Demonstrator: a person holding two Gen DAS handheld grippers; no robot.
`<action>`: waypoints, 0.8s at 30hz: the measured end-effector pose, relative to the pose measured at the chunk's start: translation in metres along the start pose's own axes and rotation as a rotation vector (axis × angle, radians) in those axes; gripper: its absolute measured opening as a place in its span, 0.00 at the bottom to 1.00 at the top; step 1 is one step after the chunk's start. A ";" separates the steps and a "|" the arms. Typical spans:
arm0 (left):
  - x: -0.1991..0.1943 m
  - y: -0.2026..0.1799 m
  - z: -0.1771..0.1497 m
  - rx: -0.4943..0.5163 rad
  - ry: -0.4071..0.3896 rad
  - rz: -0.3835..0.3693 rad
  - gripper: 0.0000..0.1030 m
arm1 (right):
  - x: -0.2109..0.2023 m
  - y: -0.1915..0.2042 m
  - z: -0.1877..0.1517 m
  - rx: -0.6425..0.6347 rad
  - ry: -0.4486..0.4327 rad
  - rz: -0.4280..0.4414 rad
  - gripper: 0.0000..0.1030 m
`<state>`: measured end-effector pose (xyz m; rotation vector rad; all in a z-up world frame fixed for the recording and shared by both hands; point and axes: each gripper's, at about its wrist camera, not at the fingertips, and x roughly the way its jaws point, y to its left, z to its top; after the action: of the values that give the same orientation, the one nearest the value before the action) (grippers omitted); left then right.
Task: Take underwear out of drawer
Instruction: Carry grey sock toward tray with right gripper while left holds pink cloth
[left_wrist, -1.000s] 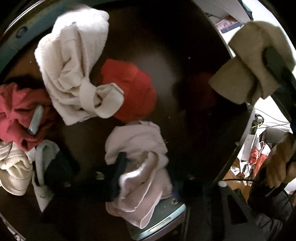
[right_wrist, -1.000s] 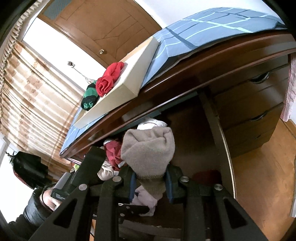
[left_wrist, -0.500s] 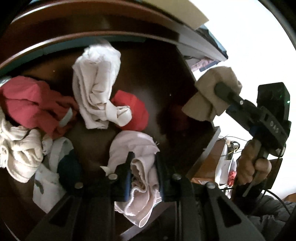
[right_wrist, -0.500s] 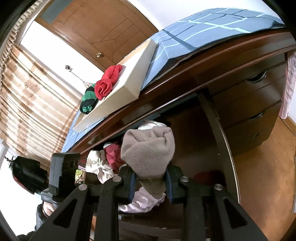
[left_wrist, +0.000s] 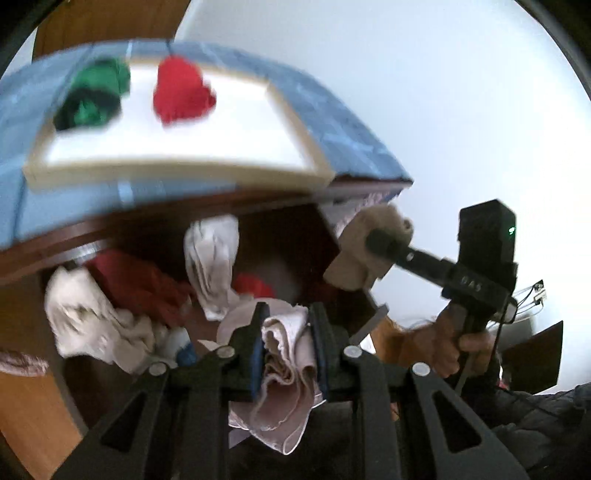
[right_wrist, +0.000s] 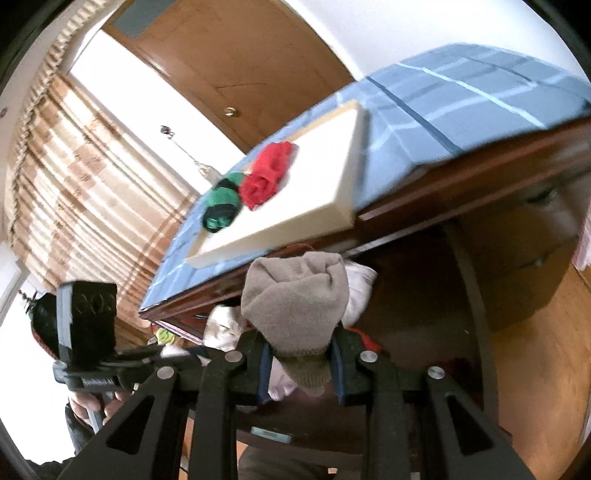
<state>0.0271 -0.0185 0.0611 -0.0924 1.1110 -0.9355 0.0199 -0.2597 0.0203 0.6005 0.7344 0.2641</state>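
My left gripper (left_wrist: 288, 317) is shut on a pale pink piece of underwear (left_wrist: 284, 373), whose folds hang below the pads, just above the open dark wooden drawer (left_wrist: 280, 236). In the right wrist view my right gripper (right_wrist: 301, 350) is shut on a grey-beige knit piece (right_wrist: 295, 302), held up in front of the drawer (right_wrist: 417, 295). The left wrist view shows that same beige piece (left_wrist: 358, 258) at the right, level with the drawer's top edge. Inside the drawer lie a white piece (left_wrist: 212, 262), a dark red one (left_wrist: 136, 284) and a cream one (left_wrist: 85, 321).
On the dresser top, a blue checked cloth (right_wrist: 443, 110) carries a white tray (left_wrist: 184, 140) holding a green roll (left_wrist: 92, 96) and a red roll (left_wrist: 183, 92). A person's hand (left_wrist: 443, 347) grips the right tool. Closed drawers (right_wrist: 535, 266) stand at the right, and striped curtains (right_wrist: 74, 177) hang behind.
The left gripper closed on the pink piece and rose out of the drawer, tilting up until the dresser top and tray came into view. The right gripper lifted slightly with the beige piece.
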 end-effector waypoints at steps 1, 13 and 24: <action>-0.008 0.000 0.004 0.010 -0.016 0.002 0.20 | 0.000 0.005 0.003 -0.008 -0.002 0.011 0.28; -0.058 -0.022 0.097 0.090 -0.240 0.044 0.15 | 0.008 0.052 0.068 -0.097 -0.084 0.047 0.28; -0.023 -0.007 0.161 0.140 -0.222 0.155 0.13 | 0.040 0.053 0.125 -0.089 -0.123 0.006 0.28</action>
<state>0.1481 -0.0675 0.1589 0.0049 0.8330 -0.8393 0.1341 -0.2523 0.1034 0.5295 0.5996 0.2617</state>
